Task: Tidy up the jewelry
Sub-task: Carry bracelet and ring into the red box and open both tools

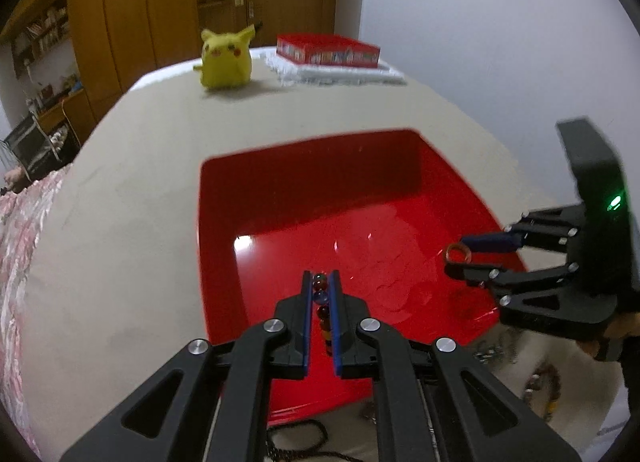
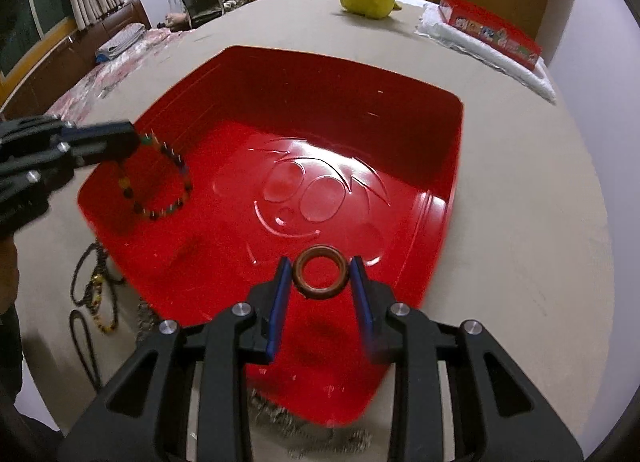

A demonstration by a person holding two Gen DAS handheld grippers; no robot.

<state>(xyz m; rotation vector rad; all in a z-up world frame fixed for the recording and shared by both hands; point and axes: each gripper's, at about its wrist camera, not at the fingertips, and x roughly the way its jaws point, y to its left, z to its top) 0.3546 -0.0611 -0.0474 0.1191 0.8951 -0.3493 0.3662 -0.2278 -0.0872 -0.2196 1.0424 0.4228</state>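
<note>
Currently mid-transfer: left gripper (image 1: pixel 321 278) clamps a beaded bracelet (image 2: pixel 160 178), right gripper (image 2: pixel 320 270) pinches a copper ring (image 2: pixel 320 272), both hanging over the red tray (image 2: pixel 400 134). Next, I'd say: lower, open jaws, drop inside tray.

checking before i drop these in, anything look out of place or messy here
Yes: bead strands and a chain lie loose on the table by the red tray's near edge, still unsorted. The tray itself holds nothing yet.
</note>
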